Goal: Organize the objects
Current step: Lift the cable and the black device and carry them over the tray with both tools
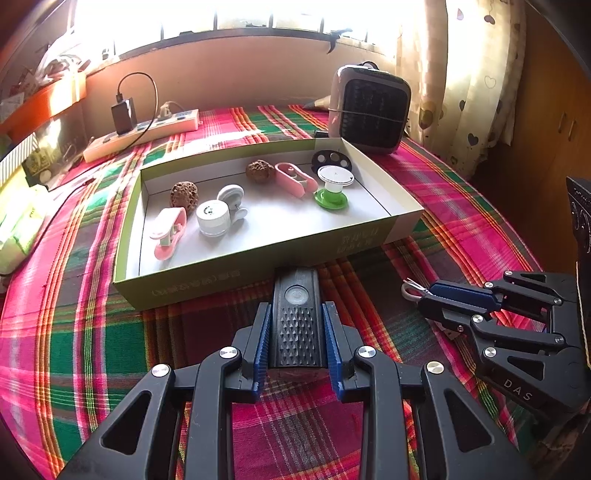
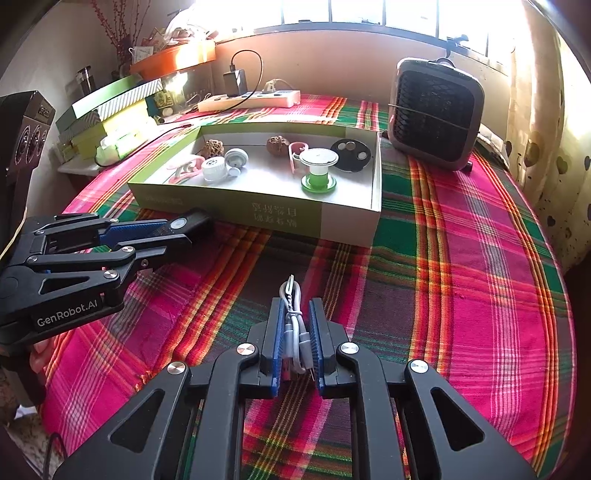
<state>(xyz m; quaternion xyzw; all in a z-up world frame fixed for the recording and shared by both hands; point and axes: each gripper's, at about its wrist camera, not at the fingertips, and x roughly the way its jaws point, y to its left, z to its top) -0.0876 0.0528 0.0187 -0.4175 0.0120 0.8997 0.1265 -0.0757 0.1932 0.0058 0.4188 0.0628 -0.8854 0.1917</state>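
Low in the frame, the left gripper (image 1: 297, 332) clamps a black flashlight (image 1: 295, 310), its long axis pointing up-frame at the tray (image 1: 258, 254) just beyond. The right gripper (image 2: 297, 339) pinches a coiled white cable (image 2: 295, 325), probably a charging lead; the tray lies farther from it.

Bright barred window (image 2: 369, 14) behind, heart-print curtain (image 1: 476, 74) at right, plaid-covered table (image 2: 480, 258), wooden cabinet (image 1: 546, 122) beside.

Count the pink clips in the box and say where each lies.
2. One pink clip lies at the box's left end near the front; the other pink clip lies right of centre, beside the green-based spool.
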